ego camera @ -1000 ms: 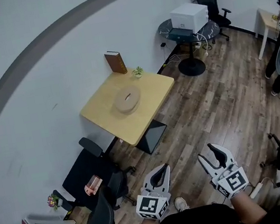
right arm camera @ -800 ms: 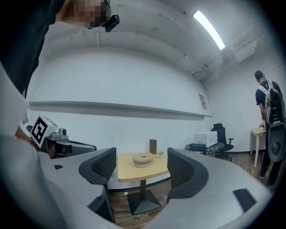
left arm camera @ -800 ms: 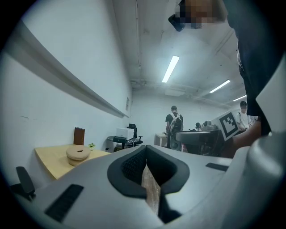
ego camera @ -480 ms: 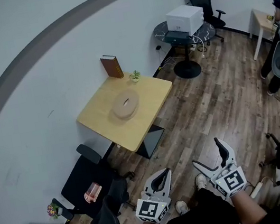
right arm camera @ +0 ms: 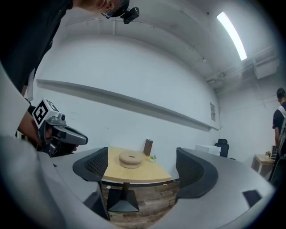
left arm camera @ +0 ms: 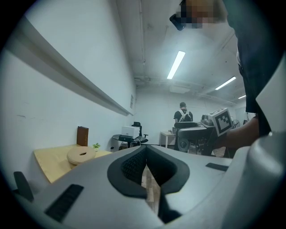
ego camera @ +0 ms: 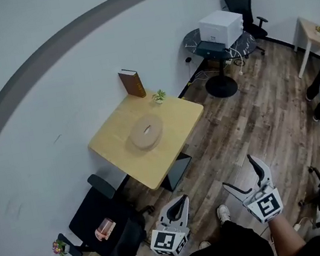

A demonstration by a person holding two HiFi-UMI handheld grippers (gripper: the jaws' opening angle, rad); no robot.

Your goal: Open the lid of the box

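The box [ego camera: 146, 131] is a round, flat wooden one with its lid on, lying in the middle of a light wooden table [ego camera: 114, 147] against the white wall. Both grippers are held low near the person's body, far from the table. My left gripper [ego camera: 177, 207] is shut, its tips meeting with nothing between them [left arm camera: 145, 159]. The jaws of my right gripper [ego camera: 239, 173] are opening and stand wide apart, empty. In the right gripper view the box [right arm camera: 130, 159] shows far off between the jaws of this gripper [right arm camera: 143, 165]. It also appears at the left in the left gripper view [left arm camera: 81, 155].
A brown book [ego camera: 132, 83] and a small plant [ego camera: 158, 96] stand at the table's far edge. Black chairs [ego camera: 95, 209] sit to its near left. A white printer [ego camera: 220, 26] rests on a round table behind. A person [left arm camera: 182, 114] stands farther back. Wooden floor lies between me and the table.
The right gripper's jaws have spread from nearly together to wide apart. Both grippers have dropped slightly lower in the head view. The left gripper stays shut.
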